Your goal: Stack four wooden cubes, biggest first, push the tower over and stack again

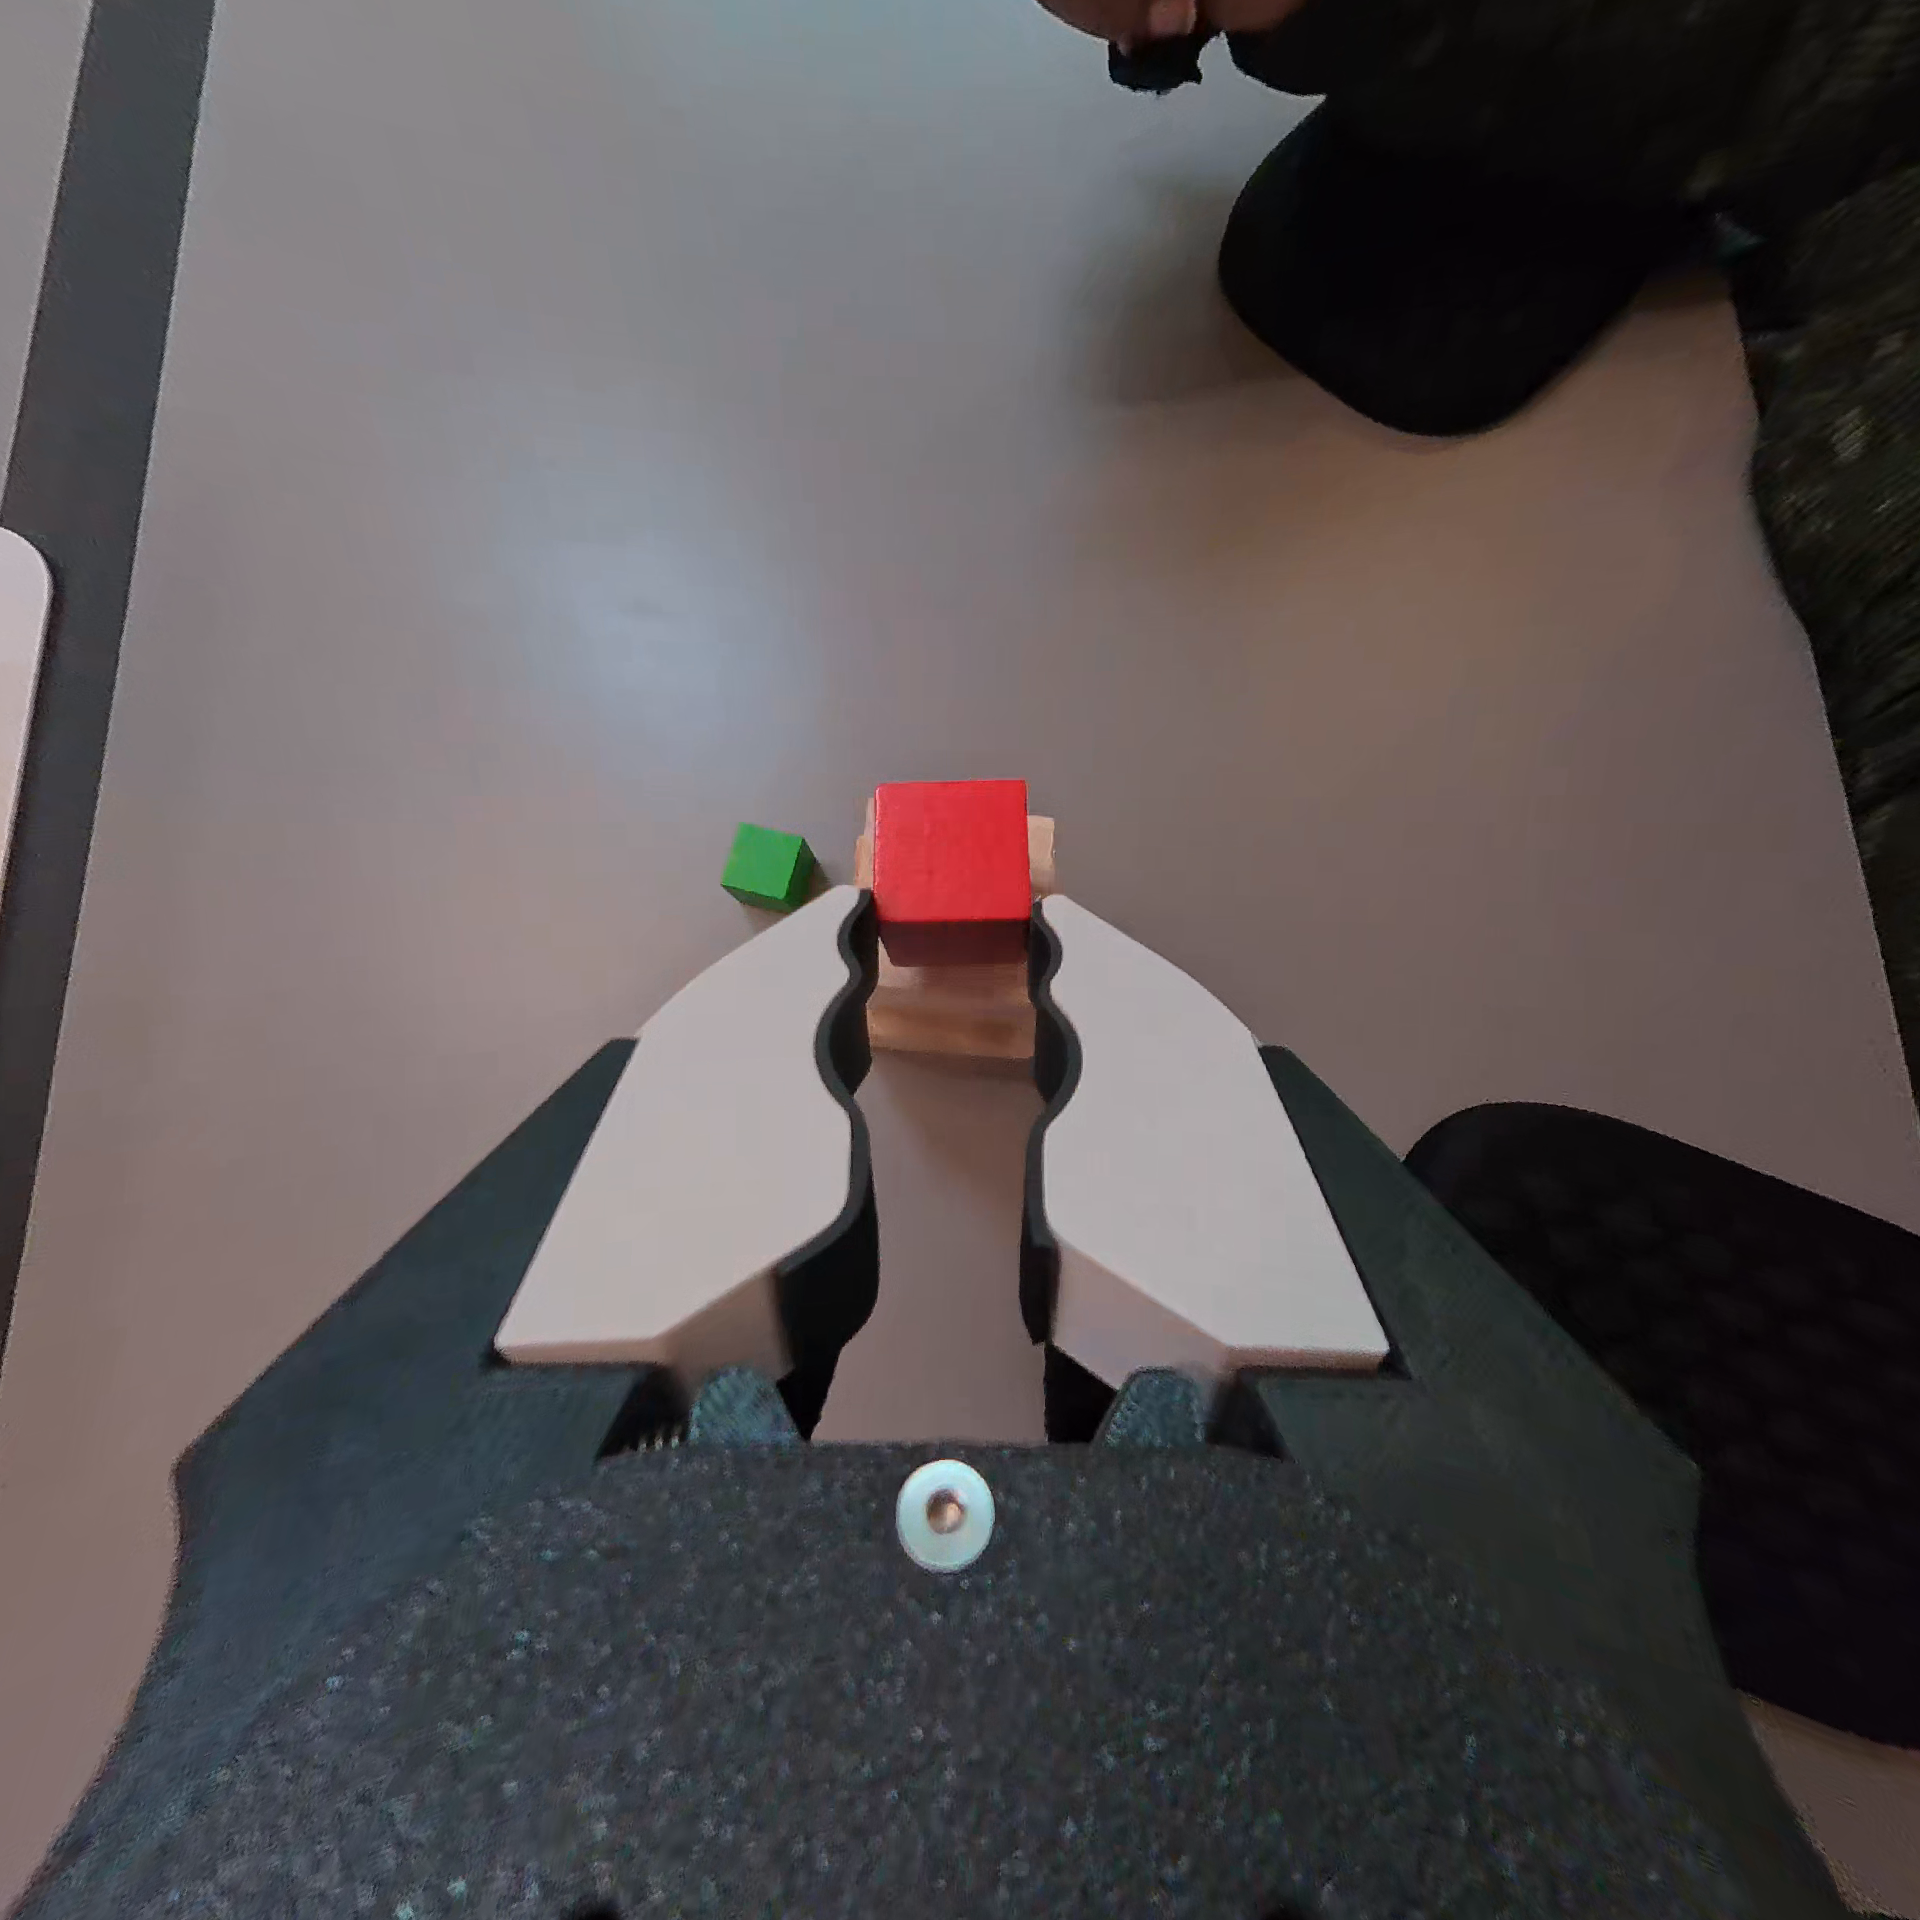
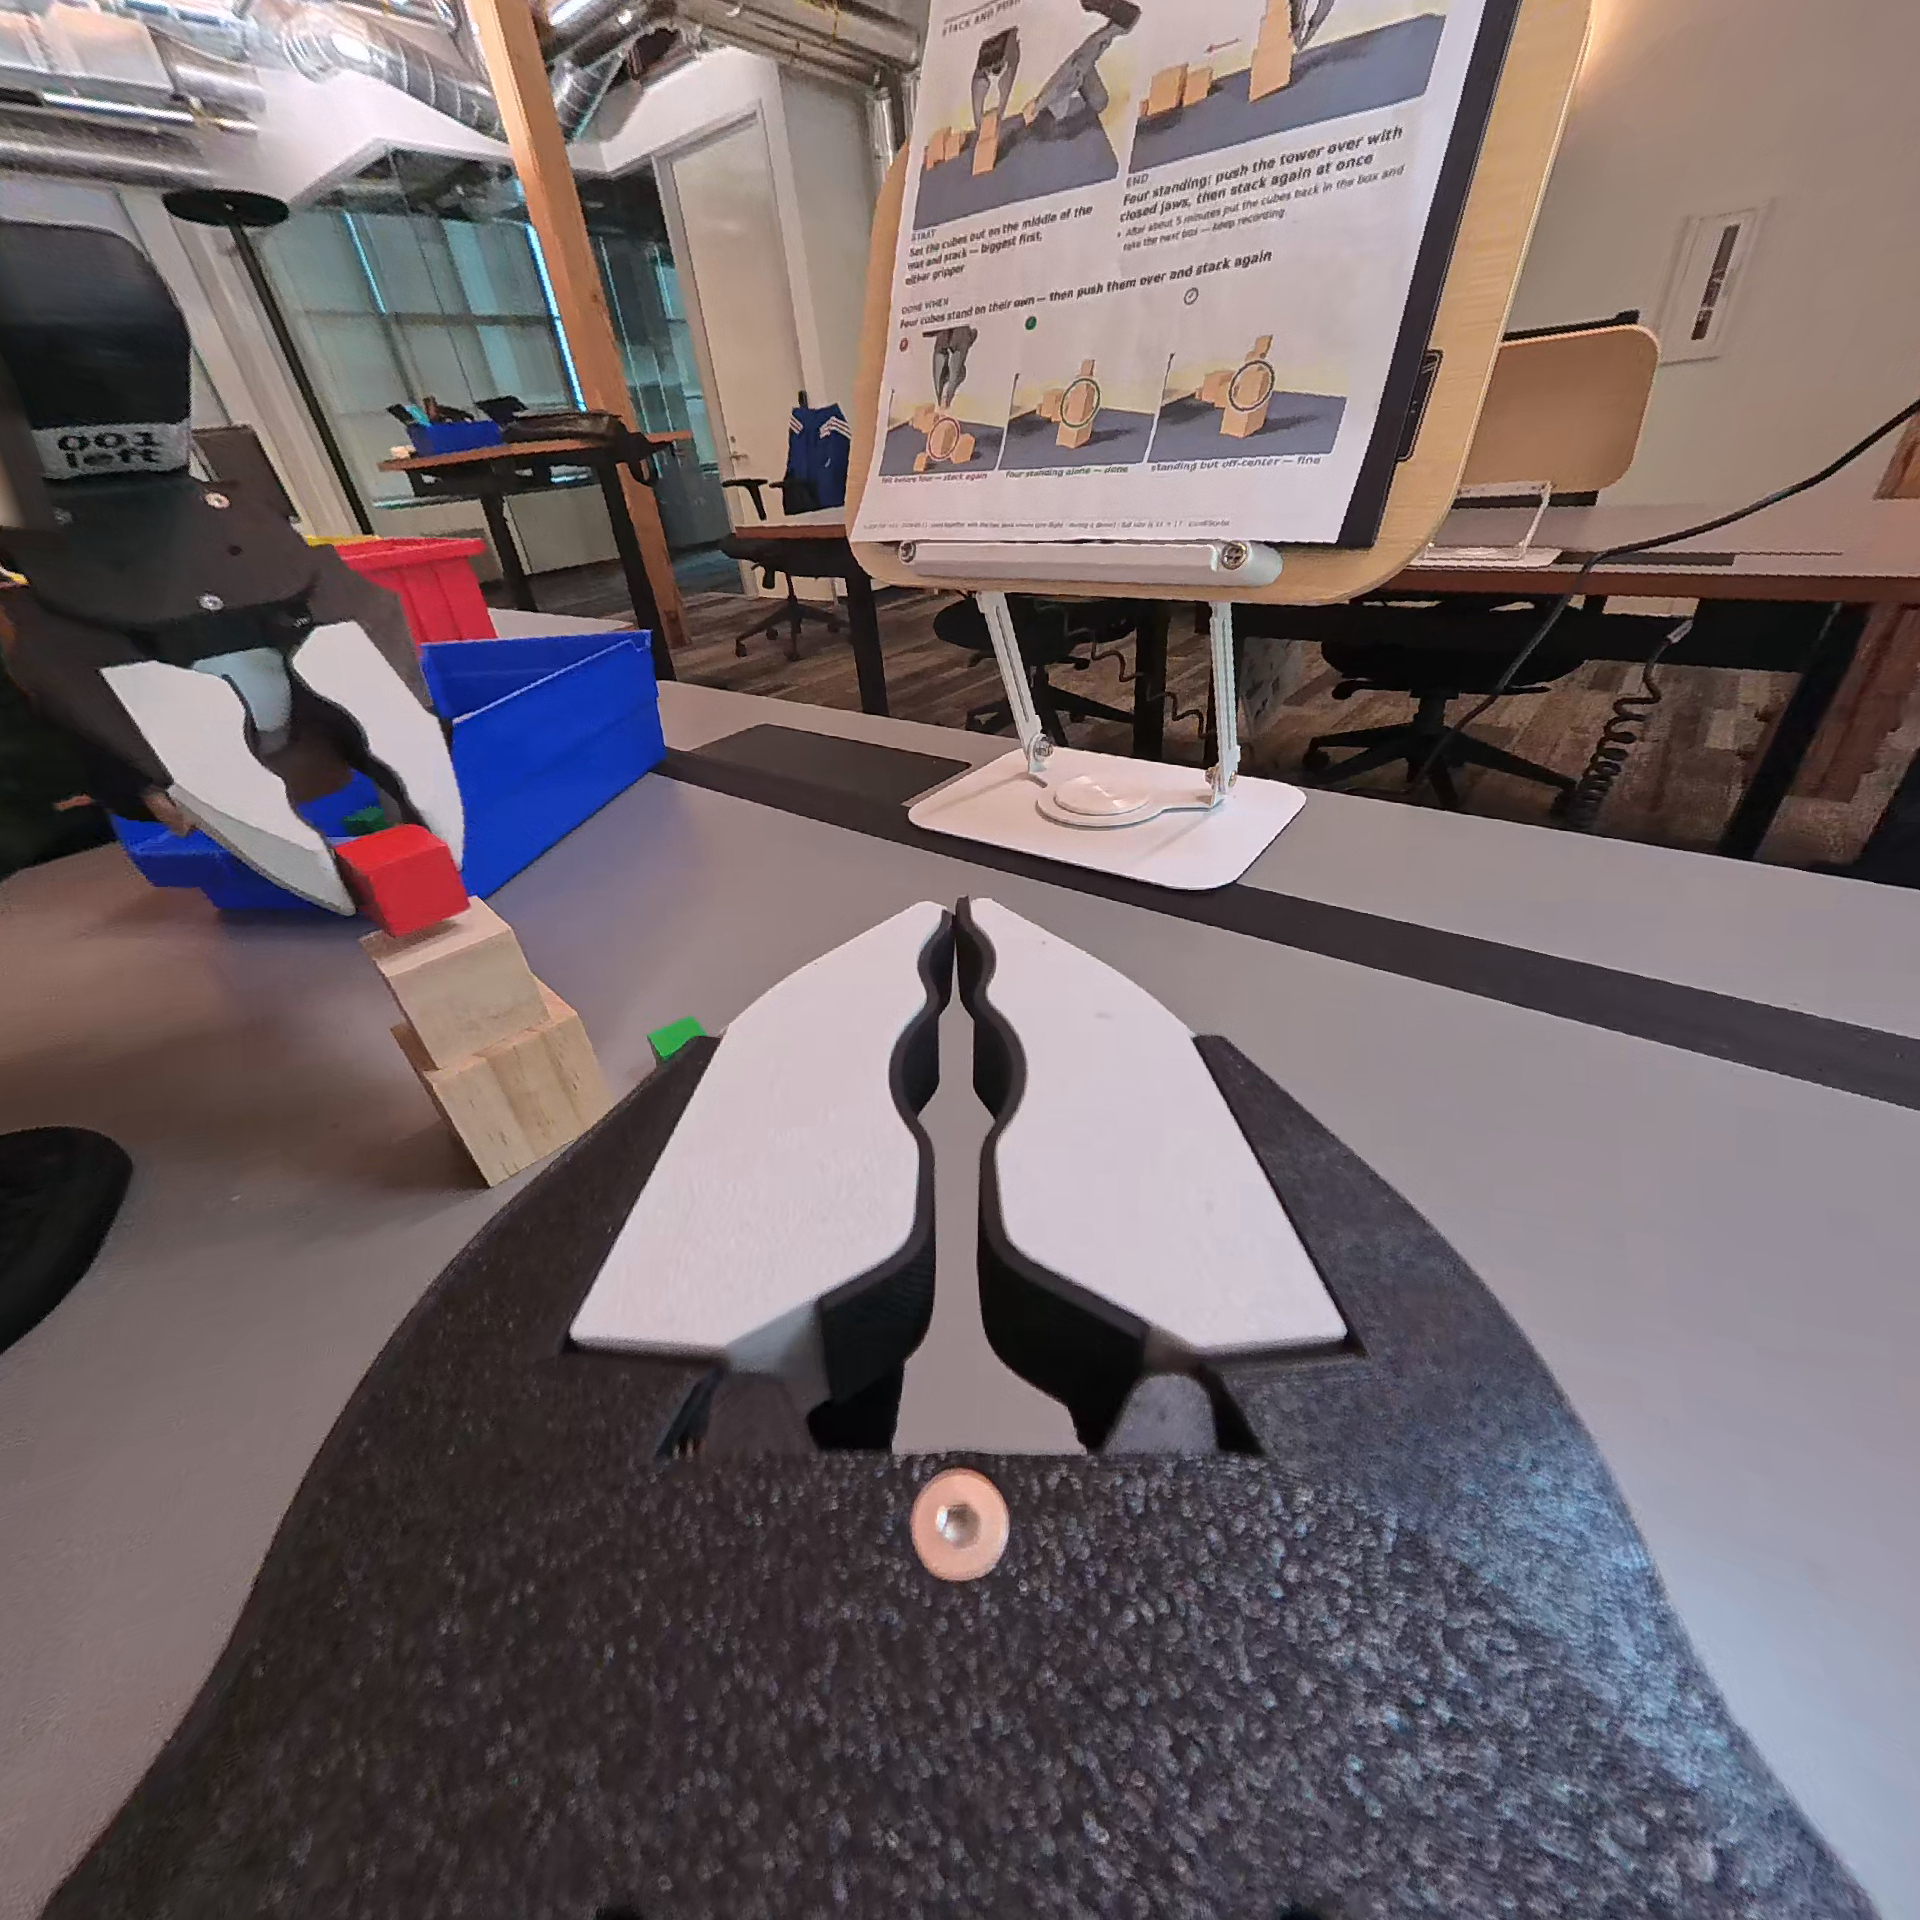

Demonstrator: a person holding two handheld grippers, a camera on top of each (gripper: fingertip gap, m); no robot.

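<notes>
My left tongs [image 1: 951, 914] grip the red cube [image 1: 951, 852] at frame centre, tilted on the two stacked wooden blocks [image 2: 488, 1049], so I'd level it squarely before easing off, while my right tongs [image 2: 956, 920] rest closed, empty, nearby.

Left gripper [image 1: 948, 914]: black speckled body, white fingers [image 1: 727, 1101] with wavy black pads, silver screw [image 1: 943, 1513] at centre. Right gripper [image 2: 956, 914]: same build, copper-toned screw [image 2: 958, 1527]. Dark patterned sleeve [image 1: 1829, 436] at right.

Printed instruction sheet [image 2: 1164, 260], label band on left claw [image 2: 109, 449]
</notes>
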